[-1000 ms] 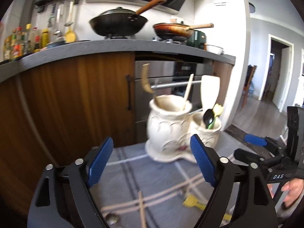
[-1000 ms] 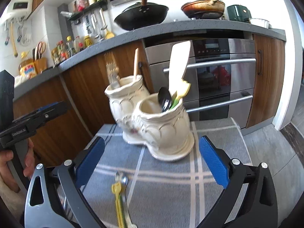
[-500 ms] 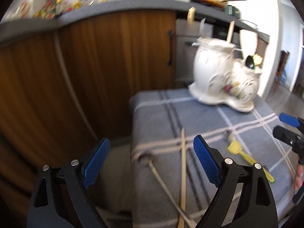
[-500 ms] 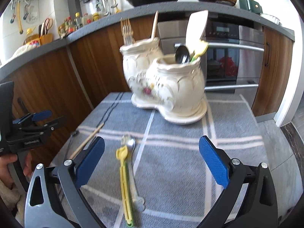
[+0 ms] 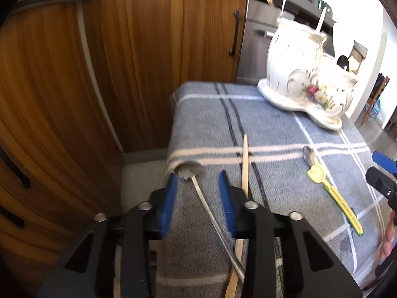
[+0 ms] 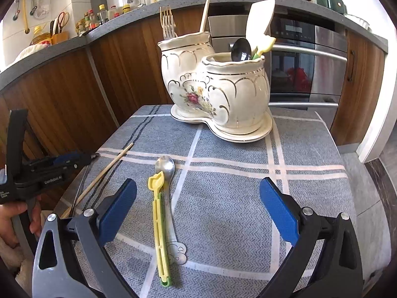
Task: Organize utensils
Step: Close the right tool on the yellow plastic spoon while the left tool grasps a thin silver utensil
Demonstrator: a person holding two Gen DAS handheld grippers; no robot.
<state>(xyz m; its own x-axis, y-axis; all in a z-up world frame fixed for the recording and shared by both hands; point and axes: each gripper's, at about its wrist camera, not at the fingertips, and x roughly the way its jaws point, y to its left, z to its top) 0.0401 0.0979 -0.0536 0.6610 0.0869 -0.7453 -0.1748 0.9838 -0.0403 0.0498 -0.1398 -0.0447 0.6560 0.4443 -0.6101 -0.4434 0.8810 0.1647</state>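
A white ceramic double utensil holder (image 6: pixel 218 87) stands at the far end of the grey plaid cloth (image 6: pixel 223 188); it also shows in the left wrist view (image 5: pixel 305 74). It holds forks, a wooden stick, a spatula and a black spoon. A metal spoon (image 5: pixel 206 198) lies at the cloth's left edge, its handle between the narrowed fingers of my left gripper (image 5: pixel 197 191), which are not touching it. A wooden chopstick (image 5: pixel 244 173) lies just right of it. My right gripper (image 6: pixel 198 213) is wide open above a yellow utensil (image 6: pixel 158 218) and a second metal spoon (image 6: pixel 167 173).
Wooden cabinet doors (image 5: pixel 99 74) stand close behind the cloth's left edge. An oven (image 6: pixel 305 57) is behind the holder. Pans sit on the counter (image 6: pixel 124 15) above. The left gripper body shows at the left of the right wrist view (image 6: pixel 47 171).
My left gripper has swung down to the cloth's left edge and narrowed its jaws around the metal spoon's handle. My right gripper has lowered and drawn back, staying open.
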